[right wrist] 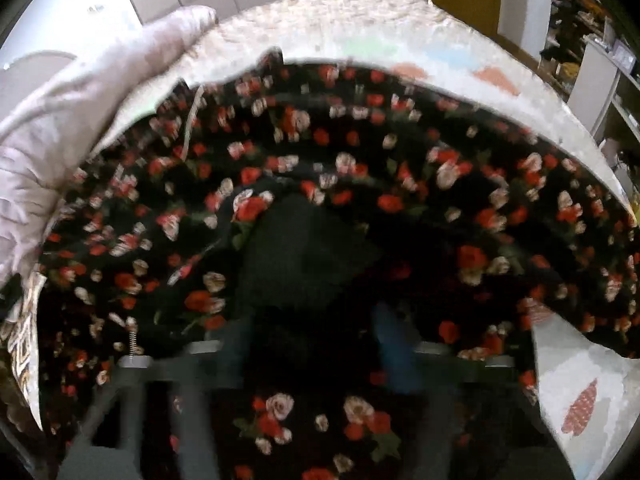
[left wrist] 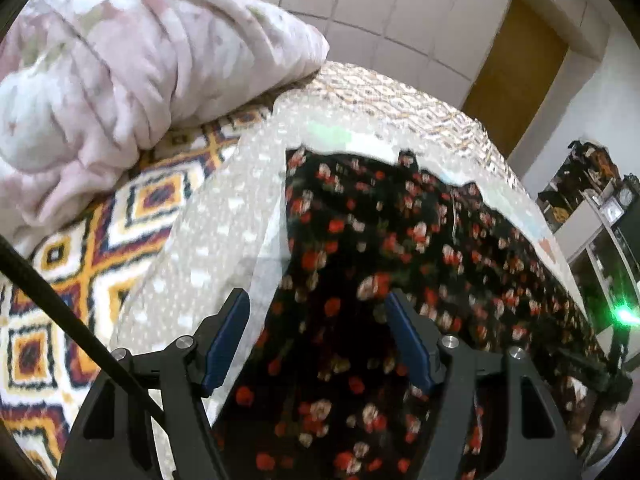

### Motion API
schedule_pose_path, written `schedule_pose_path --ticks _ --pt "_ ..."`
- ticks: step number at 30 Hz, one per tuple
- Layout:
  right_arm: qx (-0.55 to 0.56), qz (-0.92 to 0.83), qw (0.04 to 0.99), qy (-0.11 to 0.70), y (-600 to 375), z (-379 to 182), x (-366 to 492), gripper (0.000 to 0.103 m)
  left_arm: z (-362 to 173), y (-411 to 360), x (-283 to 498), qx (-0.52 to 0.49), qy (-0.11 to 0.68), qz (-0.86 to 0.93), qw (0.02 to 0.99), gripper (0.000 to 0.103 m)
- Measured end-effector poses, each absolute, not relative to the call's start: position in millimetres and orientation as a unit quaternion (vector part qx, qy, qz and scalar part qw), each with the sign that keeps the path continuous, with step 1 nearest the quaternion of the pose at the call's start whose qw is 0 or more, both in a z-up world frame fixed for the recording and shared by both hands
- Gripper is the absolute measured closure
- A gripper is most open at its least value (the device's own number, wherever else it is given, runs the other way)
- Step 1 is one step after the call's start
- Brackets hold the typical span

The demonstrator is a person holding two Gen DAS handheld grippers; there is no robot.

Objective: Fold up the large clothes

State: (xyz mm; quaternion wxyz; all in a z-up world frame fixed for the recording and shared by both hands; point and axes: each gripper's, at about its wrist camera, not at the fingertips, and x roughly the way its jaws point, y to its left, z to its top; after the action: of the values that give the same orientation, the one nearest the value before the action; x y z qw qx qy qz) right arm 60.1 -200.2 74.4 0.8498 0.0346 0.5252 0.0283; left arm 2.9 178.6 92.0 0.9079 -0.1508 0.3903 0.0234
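Pale bedspread point(left wrist: 224, 216) carries a black rose-print garment point(left wrist: 360, 280); left hand-held gripper point(left wrist: 316, 320) gapes, right's point(right wrist: 316, 344) spread unclear.

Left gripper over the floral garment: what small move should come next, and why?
Probably lower the left gripper and close it on the edge of the floral garment. Its jaws stand open with nothing between them, poised above the garment's left edge where it meets the beige bedcover. The garment lies spread out, not yet folded. The right gripper is too blurred to judge.
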Motion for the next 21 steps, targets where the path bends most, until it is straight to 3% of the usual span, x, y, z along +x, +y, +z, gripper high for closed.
schedule_pose_path --ticks 1,2,9,15,19,21 --pt "0.028 0.042 0.854 0.518 -196 82 59 0.092 94 177 8 -0.149 0.389 0.026 0.909 0.034" --pt "0.017 0.048 0.857 0.513 -194 89 59 0.094 93 175 16 -0.144 0.388 0.030 0.910 0.034" --pt "-0.041 -0.001 0.887 0.460 -208 133 71 0.097 53 161 58 -0.119 0.445 0.071 0.885 0.034" --pt "-0.015 -0.050 0.864 0.500 -254 105 97 0.097 22 154 64 -0.092 0.459 0.094 0.879 0.031" --pt "0.068 -0.019 0.865 0.497 -277 94 86 0.097 20 153 64 -0.082 0.451 0.093 0.884 0.027" --pt "0.113 0.026 0.875 0.471 -280 104 74 0.086 18 156 63 -0.088 0.444 0.089 0.887 0.026"
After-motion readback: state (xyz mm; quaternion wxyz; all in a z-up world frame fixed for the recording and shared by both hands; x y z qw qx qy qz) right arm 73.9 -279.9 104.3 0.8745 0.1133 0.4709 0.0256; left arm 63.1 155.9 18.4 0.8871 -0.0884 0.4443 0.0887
